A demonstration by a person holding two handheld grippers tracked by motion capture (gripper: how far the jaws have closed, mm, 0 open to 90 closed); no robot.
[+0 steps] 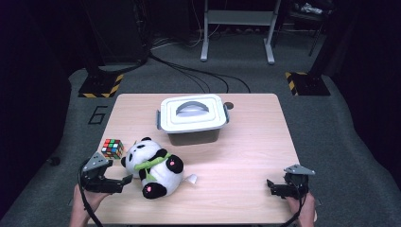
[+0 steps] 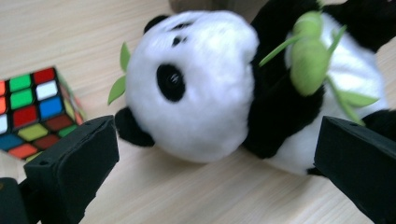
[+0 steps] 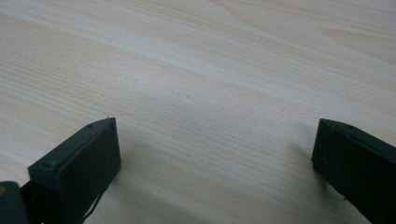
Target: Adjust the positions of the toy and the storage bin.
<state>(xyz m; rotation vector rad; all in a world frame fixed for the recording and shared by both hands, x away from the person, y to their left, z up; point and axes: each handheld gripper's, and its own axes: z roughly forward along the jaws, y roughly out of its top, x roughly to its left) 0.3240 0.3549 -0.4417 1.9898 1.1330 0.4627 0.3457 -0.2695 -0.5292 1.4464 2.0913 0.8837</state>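
Left gripper (image 1: 124,180) fingers wide open, just beside the panda (image 1: 153,168) lying on the tabletop (image 1: 246,151). Risk: soft plush slips (cube (image 1: 112,148) near). Right gripper (image 1: 270,185) open, idle.

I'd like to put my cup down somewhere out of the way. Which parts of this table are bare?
The widest bare stretch of the table lies between the panda and the right gripper, in front of the lidded box. The strip right of the box is free too. The near-left corner is crowded: cube, panda and open left gripper sit close together.
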